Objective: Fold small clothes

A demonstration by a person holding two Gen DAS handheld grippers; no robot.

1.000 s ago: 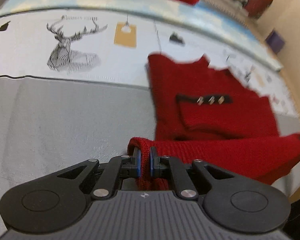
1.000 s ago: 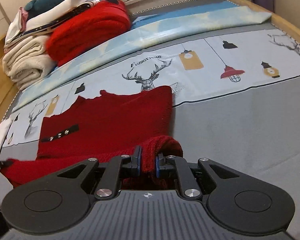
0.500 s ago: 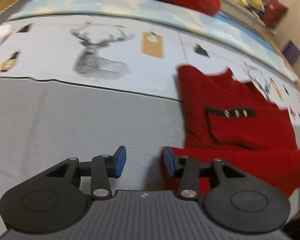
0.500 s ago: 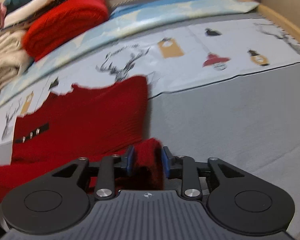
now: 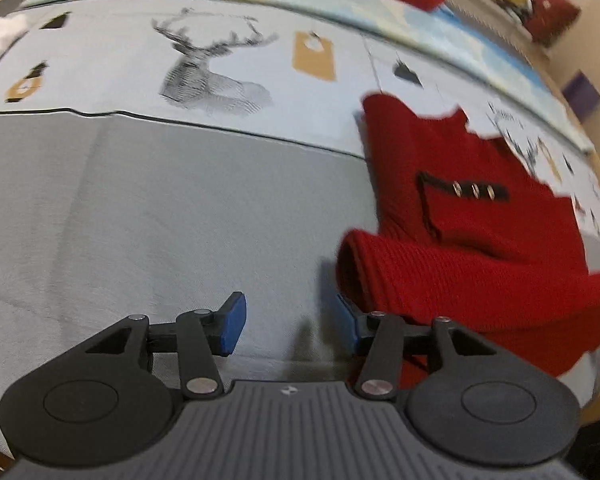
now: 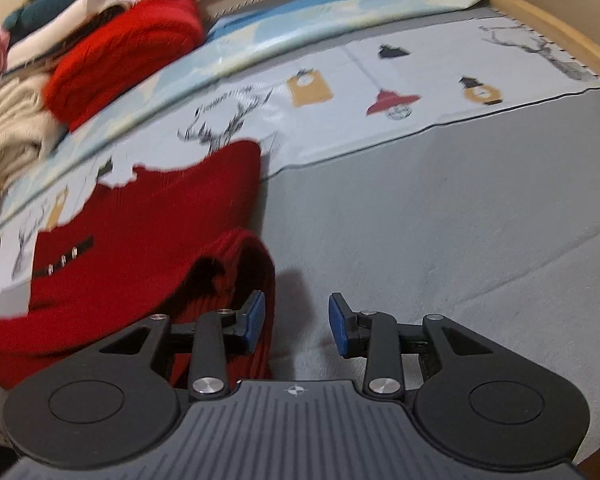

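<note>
Now both tools opening beside sweater (image 5: 472,240)

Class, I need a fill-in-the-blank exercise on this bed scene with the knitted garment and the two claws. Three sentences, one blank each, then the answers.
1. The small knitted garment lying on the grey bedspread is coloured ____.
2. The black strap on its front carries ____ metal studs.
3. Between the pads of the left claw, whose jaws are opening, there is ____ cloth.

Answers: red; three; no
</note>
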